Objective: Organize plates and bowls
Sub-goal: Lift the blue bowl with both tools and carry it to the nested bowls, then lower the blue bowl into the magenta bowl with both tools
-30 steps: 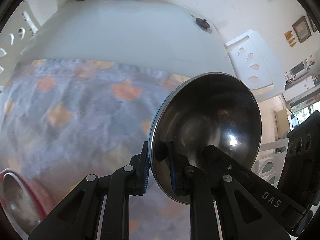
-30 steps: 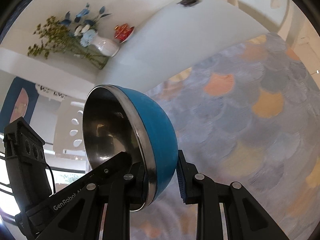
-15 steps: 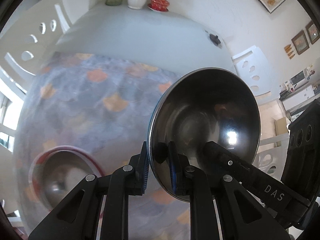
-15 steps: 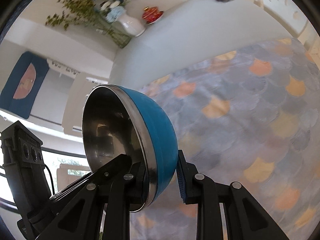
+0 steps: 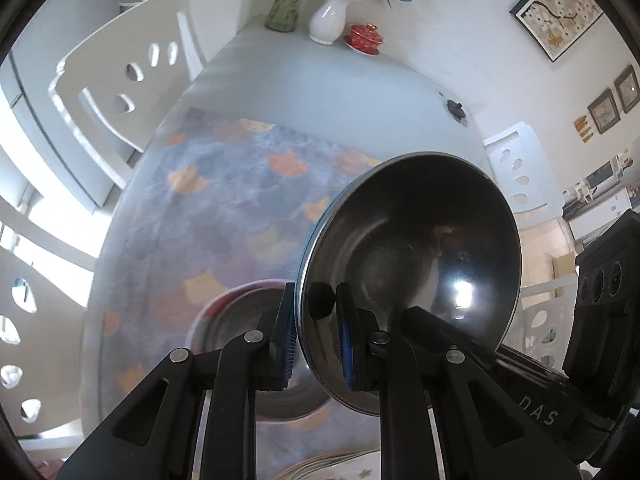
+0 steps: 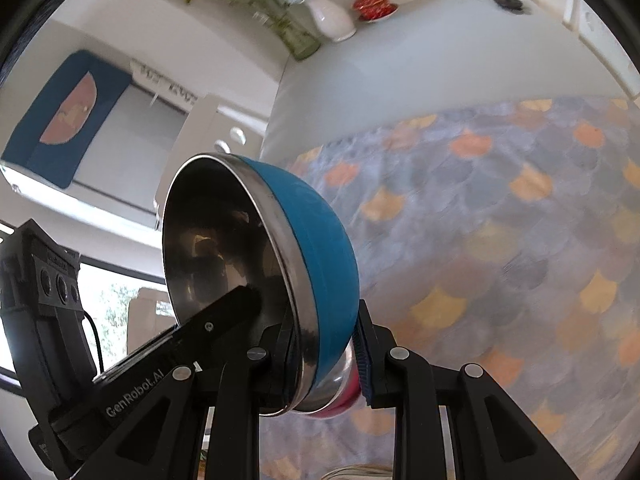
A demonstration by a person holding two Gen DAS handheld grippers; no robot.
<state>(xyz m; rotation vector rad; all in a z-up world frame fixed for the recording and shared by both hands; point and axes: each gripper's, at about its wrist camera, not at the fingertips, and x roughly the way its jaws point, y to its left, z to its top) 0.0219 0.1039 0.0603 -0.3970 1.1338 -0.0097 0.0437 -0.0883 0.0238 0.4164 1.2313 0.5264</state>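
Note:
A blue steel-lined bowl (image 5: 408, 280) is held on edge in the air, gripped from both sides. My left gripper (image 5: 316, 344) is shut on its rim, facing the shiny inside. My right gripper (image 6: 324, 356) is shut on the same bowl (image 6: 320, 256), one finger inside, one on the blue outside. A red-rimmed steel bowl (image 5: 236, 320) sits on the scale-patterned cloth below and behind the left fingers; it peeks out under the blue bowl in the right wrist view (image 6: 344, 396). A patterned plate's edge (image 5: 340, 468) shows at the bottom.
The patterned cloth (image 5: 224, 208) covers the near part of a white table (image 5: 320, 92). A white vase (image 5: 328, 20), a glass vase and a red lidded cup (image 5: 364, 36) stand at the far end. A small dark object (image 5: 456, 108) lies at the right. White chairs (image 5: 120, 76) flank the table.
Both grippers have lifted and pulled back with the blue bowl. The red-rimmed bowl has come from the lower left to just beneath the left fingers.

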